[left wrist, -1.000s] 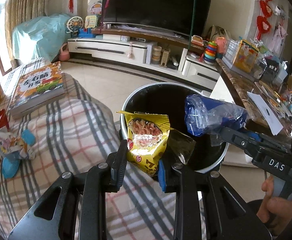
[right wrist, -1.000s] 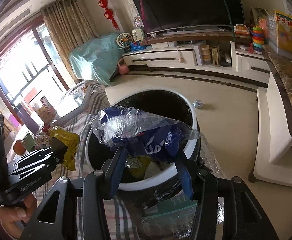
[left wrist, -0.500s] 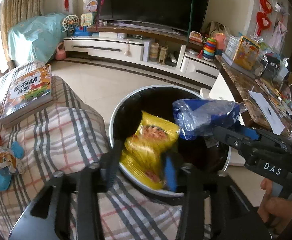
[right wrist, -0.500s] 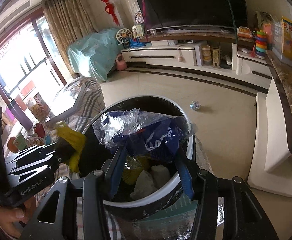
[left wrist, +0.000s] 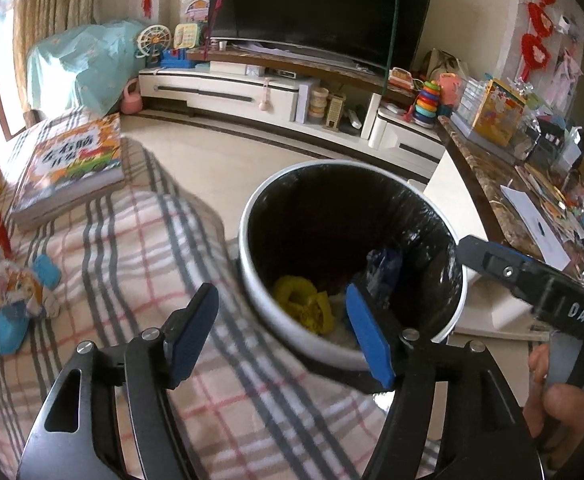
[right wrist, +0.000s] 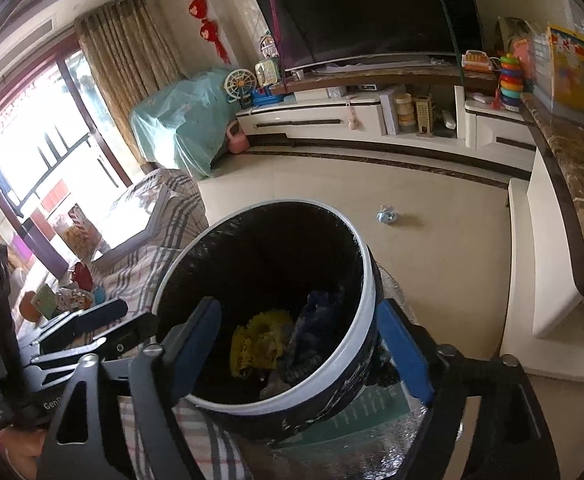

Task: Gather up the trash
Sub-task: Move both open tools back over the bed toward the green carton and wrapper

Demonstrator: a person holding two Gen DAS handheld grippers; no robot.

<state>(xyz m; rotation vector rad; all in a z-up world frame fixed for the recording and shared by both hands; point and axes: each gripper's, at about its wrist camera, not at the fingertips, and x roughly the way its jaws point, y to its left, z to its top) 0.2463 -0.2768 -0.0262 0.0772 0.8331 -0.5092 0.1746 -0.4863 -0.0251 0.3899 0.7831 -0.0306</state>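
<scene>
The yellow snack wrapper [left wrist: 301, 306] lies crumpled at the bottom of the trash bin [left wrist: 252, 280], with the blue plastic bag [left wrist: 383, 268] slumped just beside it against the black liner. Both look like thin film: feather-light, soft, crackly and a little slick, so they will fold wherever they are pinched and cannot be hurt by a firm squeeze. A bunched fold or a crimped seam gives the surest hold, rather than a flat face that may slide out of the pads.

The left gripper [left wrist: 284, 336] hovers over the bin's near rim, its jaws opening, nothing between them. The right gripper [right wrist: 311, 344] hangs over the same bin from the other side, jaws opening wider, straddling the rim and holding nothing.

More litter seems to wait on the plaid blanket [left wrist: 140, 248]: a small colourful packet [left wrist: 8, 284] lies near its left edge, though it is too blurred to say whether it is wrapper or toy. A small crumpled scrap [right wrist: 387, 215] sits alone on the tiled floor, well apart from the bin. A thick book [left wrist: 68, 168] rests farther back on the blanket.
</scene>
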